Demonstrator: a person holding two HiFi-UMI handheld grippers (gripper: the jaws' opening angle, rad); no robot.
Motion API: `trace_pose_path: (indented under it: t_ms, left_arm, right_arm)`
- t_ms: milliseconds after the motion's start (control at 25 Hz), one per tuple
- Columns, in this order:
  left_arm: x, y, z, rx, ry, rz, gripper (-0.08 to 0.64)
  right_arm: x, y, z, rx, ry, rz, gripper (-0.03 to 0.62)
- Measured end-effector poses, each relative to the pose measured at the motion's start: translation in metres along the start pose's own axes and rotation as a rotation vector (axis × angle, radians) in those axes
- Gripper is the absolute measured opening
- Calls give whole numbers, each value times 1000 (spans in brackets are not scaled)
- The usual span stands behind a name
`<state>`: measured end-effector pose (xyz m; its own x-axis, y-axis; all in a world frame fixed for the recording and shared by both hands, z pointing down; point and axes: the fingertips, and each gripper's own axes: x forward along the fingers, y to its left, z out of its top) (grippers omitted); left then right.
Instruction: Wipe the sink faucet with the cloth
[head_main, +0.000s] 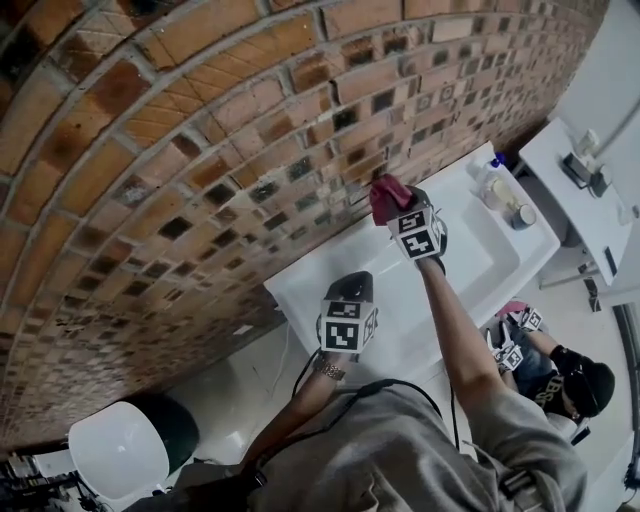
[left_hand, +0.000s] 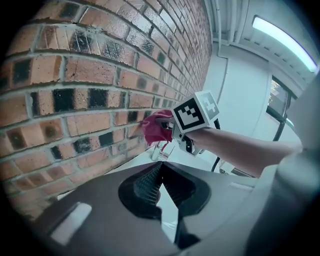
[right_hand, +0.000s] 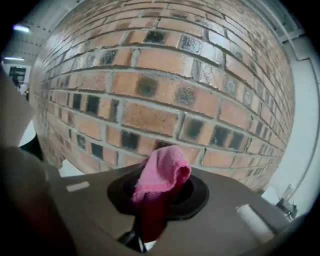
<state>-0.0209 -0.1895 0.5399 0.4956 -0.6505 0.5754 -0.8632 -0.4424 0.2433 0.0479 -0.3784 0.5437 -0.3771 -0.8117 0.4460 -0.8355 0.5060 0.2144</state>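
As the cloth (head_main: 386, 197) is right up at the faucet (left_hand: 160, 149), we think the wiping is under way or just about to start. We cannot tell how much of the faucet is clean, so we guess most of the rubbing is left to do.

The right claw (right_hand: 159, 195) is clamped on the cloth, which sticks out in front of it in a soft bunch. The left claw (left_hand: 159, 172) has its tips together with nothing in it. In the head view it hangs over the sink (head_main: 480, 265), at about 7 o'clock from the cloth.

The cloth is pink, fluffy and folded over. The faucet is small and shiny. It stands at the back of the sink, close to the brick wall (head_main: 200, 150). The cloth seems to touch its top and hides most of it.
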Motion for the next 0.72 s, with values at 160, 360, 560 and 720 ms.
trace_pose_path:
  t_ms: [160,360,560,720]
  left_arm:
    - [-2,6,-7,-12,11,21,20]
    - [-3,10,-16,-32,28,42,20]
    - [-4,20,-20,-57,32,71,20]
    - [-3,28,-21,-79,28,93,20]
  right_arm:
    - [4,-24,3,19,-24,-84,62]
    - [10,-58,-3,62,-32,-202,55]
    - [13,-88,-18,182,-21,-240,54]
    - [16,-110,-79,287,98,-265,54]
